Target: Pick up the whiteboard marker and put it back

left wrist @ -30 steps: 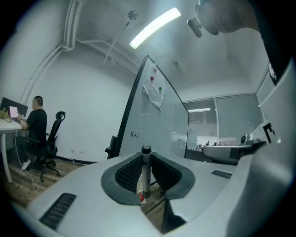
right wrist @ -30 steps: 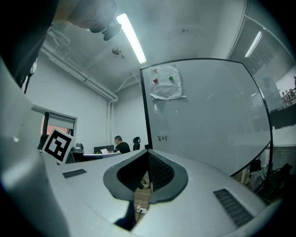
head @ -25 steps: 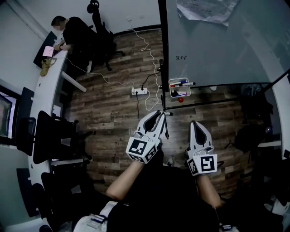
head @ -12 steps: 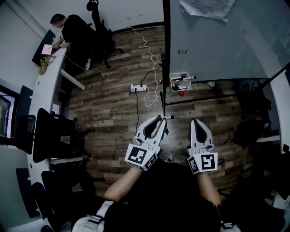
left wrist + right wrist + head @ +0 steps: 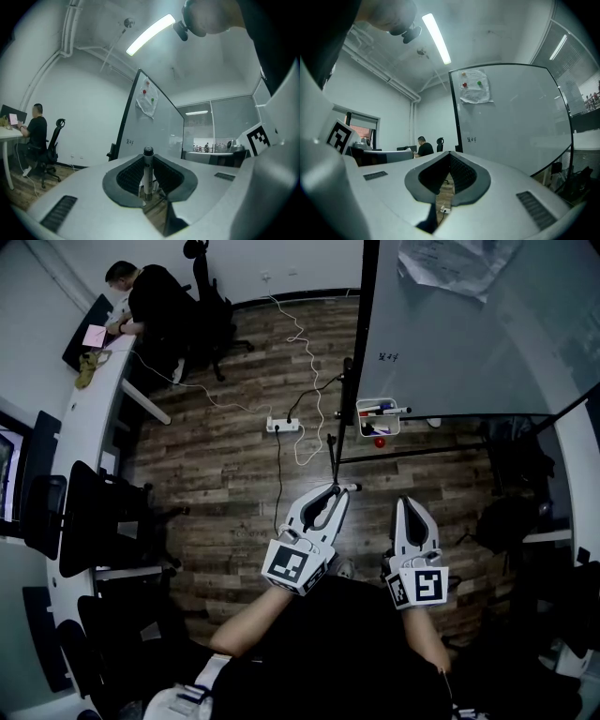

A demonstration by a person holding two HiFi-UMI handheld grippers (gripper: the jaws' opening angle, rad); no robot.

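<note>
My left gripper (image 5: pixel 335 491) points level at the whiteboard (image 5: pixel 469 334), shut on a whiteboard marker (image 5: pixel 343 487). In the left gripper view the marker (image 5: pixel 148 174) stands upright between the ribbed pads (image 5: pixel 131 176), its round end (image 5: pixel 148 151) poking above the gripper (image 5: pixel 149 164). My right gripper (image 5: pixel 413 506) is beside it on the right, shut with nothing in it. In the right gripper view its jaws (image 5: pixel 449 157) meet at the tip. A small white marker tray (image 5: pixel 379 418) holding several markers hangs at the whiteboard's lower left corner, ahead of both grippers.
The whiteboard stands on a black frame (image 5: pixel 403 451) over a wooden floor. A power strip (image 5: pixel 284 426) and cables lie left of the tray. A person (image 5: pixel 155 301) sits at a long white desk (image 5: pixel 84 427) far left, with black chairs (image 5: pixel 103 521) alongside.
The head view has swung, so the whiteboard and tray sit further right. Both grippers have shifted a little forward together. The left one keeps its hold on the marker.
</note>
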